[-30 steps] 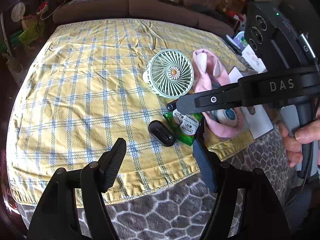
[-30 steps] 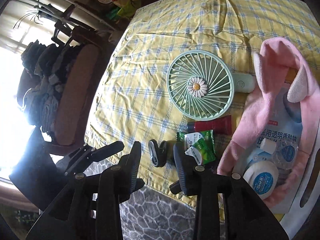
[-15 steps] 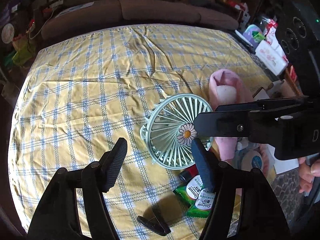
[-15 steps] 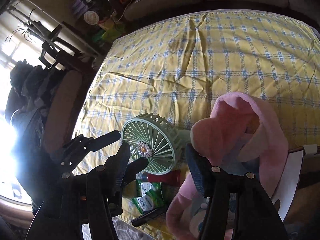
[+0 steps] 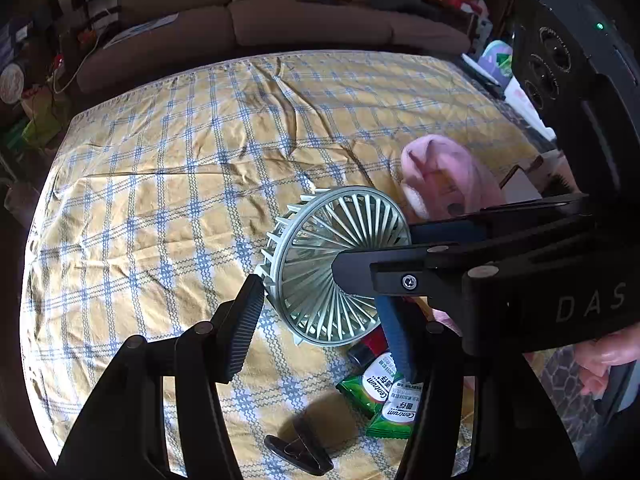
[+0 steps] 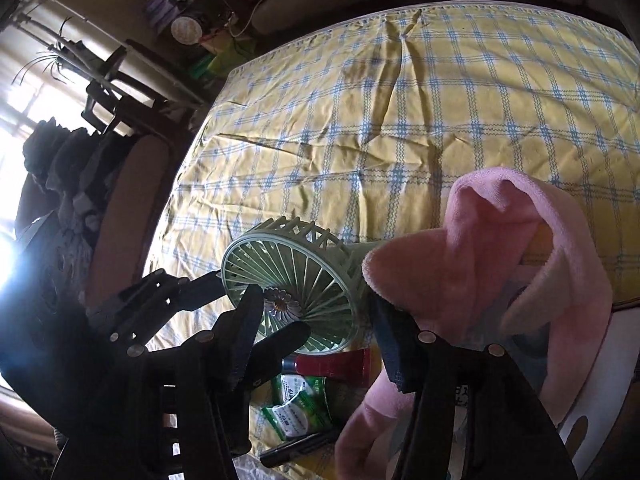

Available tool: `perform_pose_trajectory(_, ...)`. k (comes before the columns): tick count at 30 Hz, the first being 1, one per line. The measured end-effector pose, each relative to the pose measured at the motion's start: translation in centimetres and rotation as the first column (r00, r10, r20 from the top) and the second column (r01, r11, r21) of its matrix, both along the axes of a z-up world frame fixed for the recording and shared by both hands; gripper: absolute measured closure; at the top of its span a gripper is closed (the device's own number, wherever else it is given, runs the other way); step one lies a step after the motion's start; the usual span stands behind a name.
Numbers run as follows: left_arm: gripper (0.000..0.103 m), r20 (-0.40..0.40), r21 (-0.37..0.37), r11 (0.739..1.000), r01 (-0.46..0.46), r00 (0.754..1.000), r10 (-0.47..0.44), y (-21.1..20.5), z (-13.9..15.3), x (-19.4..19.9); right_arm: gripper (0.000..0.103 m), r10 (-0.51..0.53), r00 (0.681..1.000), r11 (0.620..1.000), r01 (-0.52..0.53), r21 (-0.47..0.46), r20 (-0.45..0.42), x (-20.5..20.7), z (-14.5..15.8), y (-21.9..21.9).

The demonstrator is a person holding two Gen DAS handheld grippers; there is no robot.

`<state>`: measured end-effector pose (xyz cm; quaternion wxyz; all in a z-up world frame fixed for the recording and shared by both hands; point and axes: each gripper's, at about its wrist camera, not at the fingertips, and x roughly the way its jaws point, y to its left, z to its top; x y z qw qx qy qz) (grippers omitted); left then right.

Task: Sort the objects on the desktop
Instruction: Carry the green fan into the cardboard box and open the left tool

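Both wrist views close, angled down over checked cloth; both share green fan.

A brown sofa runs along the far edge of the yellow checked tablecloth, toward twelve o'clock. At about ten o'clock in the right wrist view, a dark chair stands before a bright window, with clutter near it.

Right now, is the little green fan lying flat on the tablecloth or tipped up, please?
Tipped up. The green fan stands tilted on its lower edge, its grille facing the cameras; the left gripper straddles it, jaws having just been closing. Contact unclear.
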<state>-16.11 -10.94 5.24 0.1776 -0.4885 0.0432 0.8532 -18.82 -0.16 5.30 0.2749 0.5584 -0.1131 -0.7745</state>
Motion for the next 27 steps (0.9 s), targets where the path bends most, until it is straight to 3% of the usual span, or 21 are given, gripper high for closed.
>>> perform_pose_trajectory(7, 0.050, -0.047, 0.018, 0.999, -0.029, 0.998, 0.029, -0.9, 3.6, 1.7, 0.047, 0.023, 0.999, 0.999, -0.025, -0.046, -0.038, 1.6, 3.3, -0.2)
perform_pose_trajectory(13, 0.049, -0.119, 0.043, 0.999, -0.006, 0.993, 0.011, 1.3, 9.2, 4.1, 0.047, 0.033, 0.994, 0.997, -0.040, -0.068, -0.107, 4.0, 9.1, 3.1)
perform_pose_trajectory(20, 0.050, -0.166, 0.082, 0.988, 0.132, 0.979, -0.117, 11.2, 13.7, 6.2, 0.047, -0.069, 0.986, 0.997, 0.064, -0.042, -0.154, 7.5, 13.9, 14.2)
perform_pose_trajectory(27, 0.050, -0.119, 0.077, 0.957, 0.280, 0.956, -0.270, 23.5, 12.2, 8.6, 0.047, -0.194, 0.976, 0.981, 0.195, -0.005, -0.094, 11.0, 11.8, 26.1)
